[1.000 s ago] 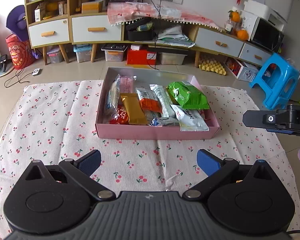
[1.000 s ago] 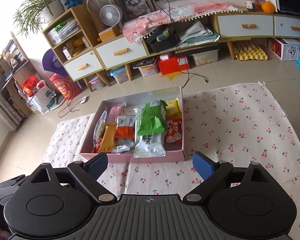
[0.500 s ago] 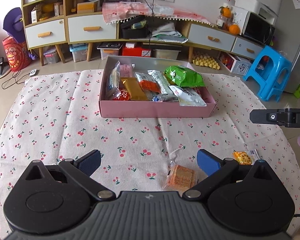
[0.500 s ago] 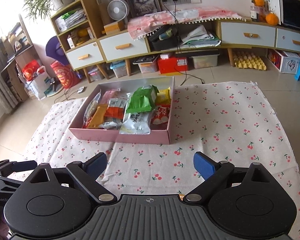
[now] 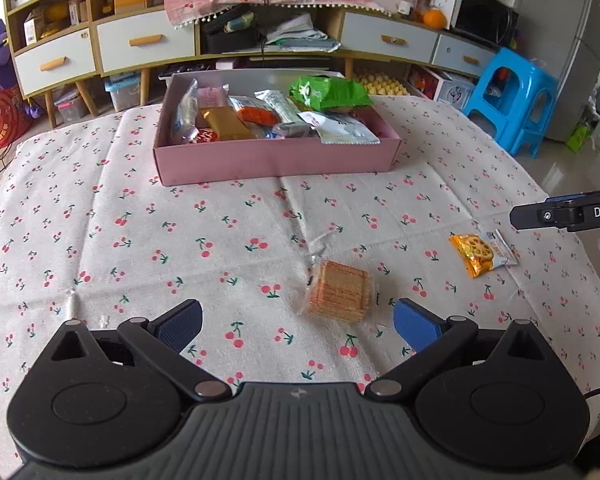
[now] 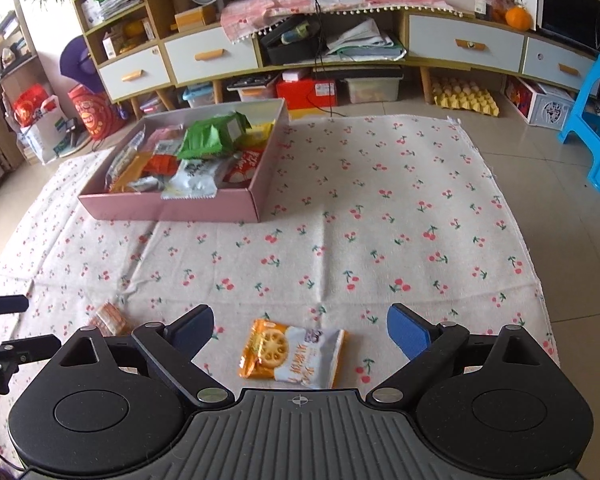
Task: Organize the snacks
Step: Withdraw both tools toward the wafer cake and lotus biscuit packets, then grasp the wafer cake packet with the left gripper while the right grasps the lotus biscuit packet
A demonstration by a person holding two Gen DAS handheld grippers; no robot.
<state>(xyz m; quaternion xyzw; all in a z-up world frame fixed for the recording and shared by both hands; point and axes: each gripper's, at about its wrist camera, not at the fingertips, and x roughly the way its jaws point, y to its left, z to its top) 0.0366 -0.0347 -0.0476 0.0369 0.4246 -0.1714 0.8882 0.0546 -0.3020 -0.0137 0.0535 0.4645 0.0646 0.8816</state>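
A pink box (image 5: 276, 158) (image 6: 168, 207) filled with several snack packets stands at the far side of a cherry-print cloth (image 5: 180, 240) (image 6: 380, 216). A clear pack of square crackers (image 5: 339, 291) (image 6: 109, 317) lies just ahead of my left gripper (image 5: 298, 322), which is open and empty. An orange and white biscuit packet (image 6: 292, 354) (image 5: 483, 253) lies between the fingers of my right gripper (image 6: 300, 330), also open, not touching it. The tip of the right gripper (image 5: 560, 214) shows at the left wrist view's right edge.
The cloth lies on a tiled floor. Behind it stand low cabinets with drawers (image 6: 464, 44), storage boxes, yellow egg trays (image 6: 464, 98) and a blue plastic stool (image 5: 512, 100) (image 6: 596, 120) at the right. Part of the left gripper (image 6: 4, 336) sits at the right wrist view's left edge.
Both grippers have pulled back from the pink box and dropped toward the near cloth. The cracker pack and the biscuit packet have come into view in front of them. Both stay open.
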